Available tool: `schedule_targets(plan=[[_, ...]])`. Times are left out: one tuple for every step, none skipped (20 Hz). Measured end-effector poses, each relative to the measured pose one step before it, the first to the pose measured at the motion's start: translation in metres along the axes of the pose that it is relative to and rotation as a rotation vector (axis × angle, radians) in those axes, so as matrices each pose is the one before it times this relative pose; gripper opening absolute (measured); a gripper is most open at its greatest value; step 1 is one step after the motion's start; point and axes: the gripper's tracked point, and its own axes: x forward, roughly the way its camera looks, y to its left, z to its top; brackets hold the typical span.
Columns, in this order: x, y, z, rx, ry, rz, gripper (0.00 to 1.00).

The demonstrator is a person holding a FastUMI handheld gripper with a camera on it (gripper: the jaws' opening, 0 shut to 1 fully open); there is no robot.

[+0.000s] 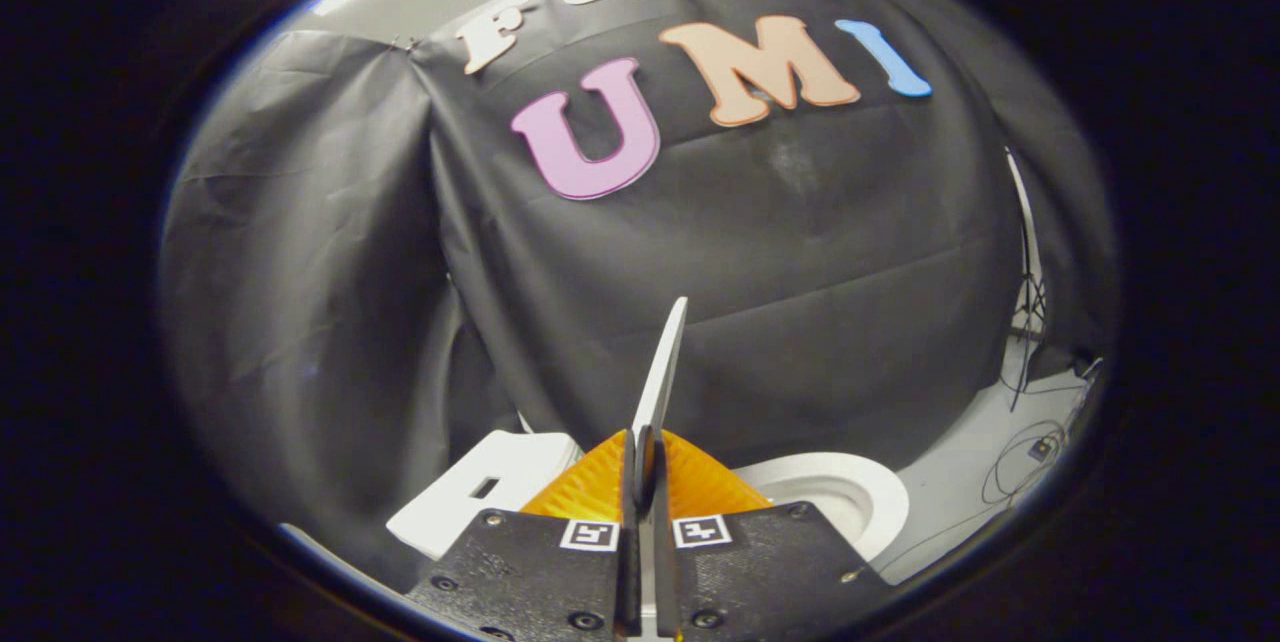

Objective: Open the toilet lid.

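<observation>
The gripper [645, 467] points forward and roughly level toward the black cloth wall [800, 252], its two fingers pressed from either side onto the edge of the one toilet lid [662, 372]. The lid is a thin white panel seen edge-on, standing nearly upright, rising from between the fingers and leaning slightly right. Right of the lid, below and just beyond the fingers, lies the one open toilet bowl [840, 497] with its white rim. Left of the lid sits one white tank [480, 502]. Farther right of the bowl, thin cables [1020, 462] trail across the pale floor [960, 512].
</observation>
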Motion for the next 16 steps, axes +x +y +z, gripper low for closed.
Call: schedule_targets(plan=[[0.00041,0.01013,0.0012,-0.01499,0.00218,0.00928,0.05],[0.00359,0.01012,-0.00154,-0.01739,0.00205,0.0087,0.05],[0.00297,0.00882,0.00103,-0.0186,0.00274,0.00827,0.05],[0.00135,0.00742,-0.00024,-0.01969,0.00244,0.00864,0.05],[0.0014,0.00934,0.00052,-0.01618,0.00286,0.01089,0.05],[0.00232,0.00856,0.00011,-0.01698,0.00153,0.00972,0.05],[0.00128,0.0086,0.00171,-0.01373,0.00298,0.00999,0.05],[0.00241,0.00792,0.00115,-0.01211,0.00166,0.0078,0.05],[0.0016,0.00721,0.00107,-0.01395,0.00111,0.0078,0.05],[0.00124,0.0081,-0.00135,-0.01303,0.001,0.00954,0.05],[0.00156,0.00884,0.00024,-0.01173,0.00111,0.00944,0.05],[0.00219,0.00645,-0.00039,-0.00994,0.00278,0.00894,0.05],[0.00178,0.0069,0.00104,-0.01274,0.0025,0.00642,0.05],[0.00224,0.00608,-0.0006,-0.01195,0.00081,0.00515,0.05],[0.00048,0.00565,0.00002,-0.00808,0.00175,0.00628,0.06],[0.00168,0.00327,-0.00219,-0.0021,-0.00037,0.00677,0.06]])
